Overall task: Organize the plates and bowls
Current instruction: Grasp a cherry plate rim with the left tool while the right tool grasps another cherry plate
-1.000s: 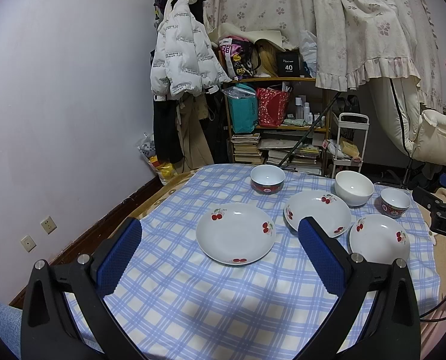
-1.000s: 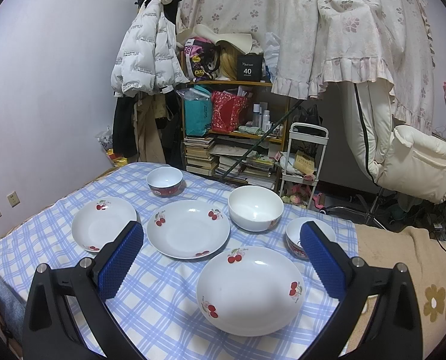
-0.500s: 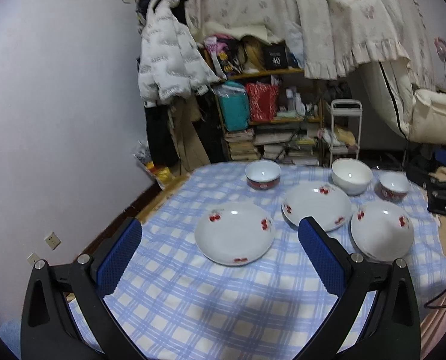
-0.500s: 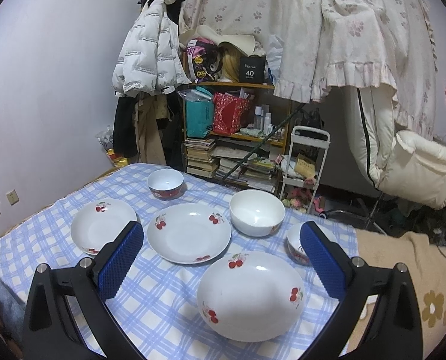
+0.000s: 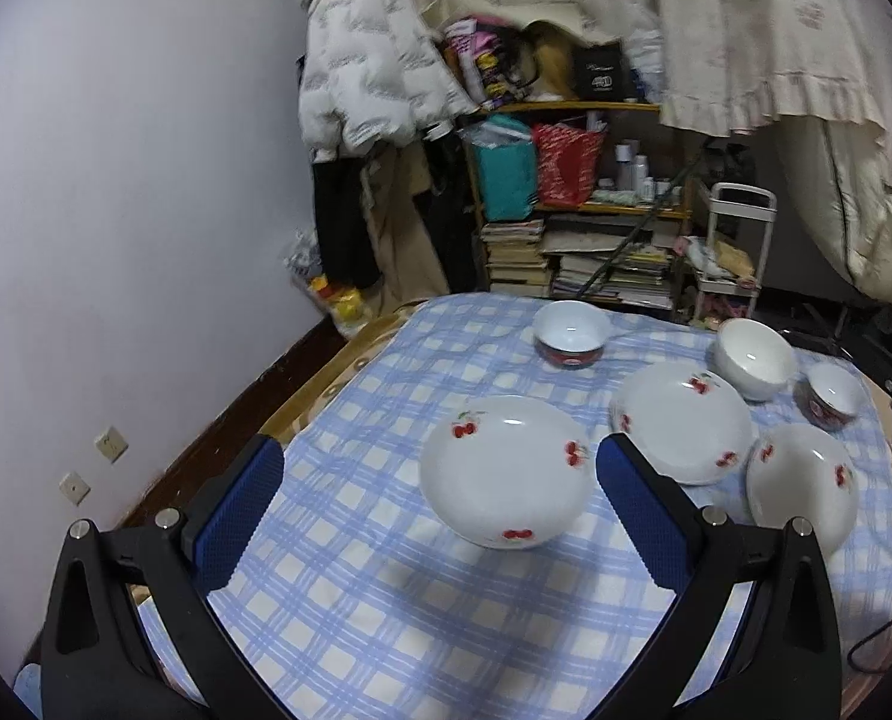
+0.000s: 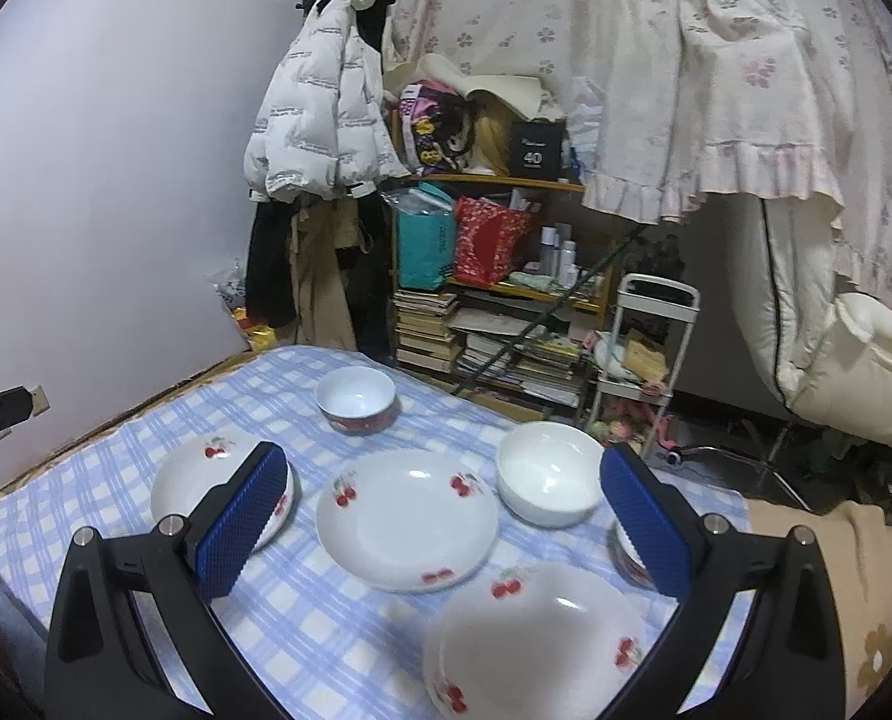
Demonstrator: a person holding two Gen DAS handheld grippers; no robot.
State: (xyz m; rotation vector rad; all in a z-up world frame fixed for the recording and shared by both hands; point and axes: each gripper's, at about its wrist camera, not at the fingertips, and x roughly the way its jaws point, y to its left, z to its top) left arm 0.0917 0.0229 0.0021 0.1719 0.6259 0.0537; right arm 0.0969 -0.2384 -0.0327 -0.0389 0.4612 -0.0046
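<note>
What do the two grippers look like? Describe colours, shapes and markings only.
Both match. The left gripper has two black angular fingers with triangular cut-outs and silver bolt heads, each faced with a blue, finely dimpled pad. The right gripper is the same: black fingers, silver bolts, blue textured pad. No cables or sleeves show.

In the right wrist view we see the small red-banded white bowl (image 6: 628, 552) mostly hidden behind the blue-padded right finger (image 6: 643, 522). The nearest white cherry-printed plate (image 6: 535, 642) runs off the bottom edge. We cannot read the stacked books' (image 6: 425, 330) spines.
</note>
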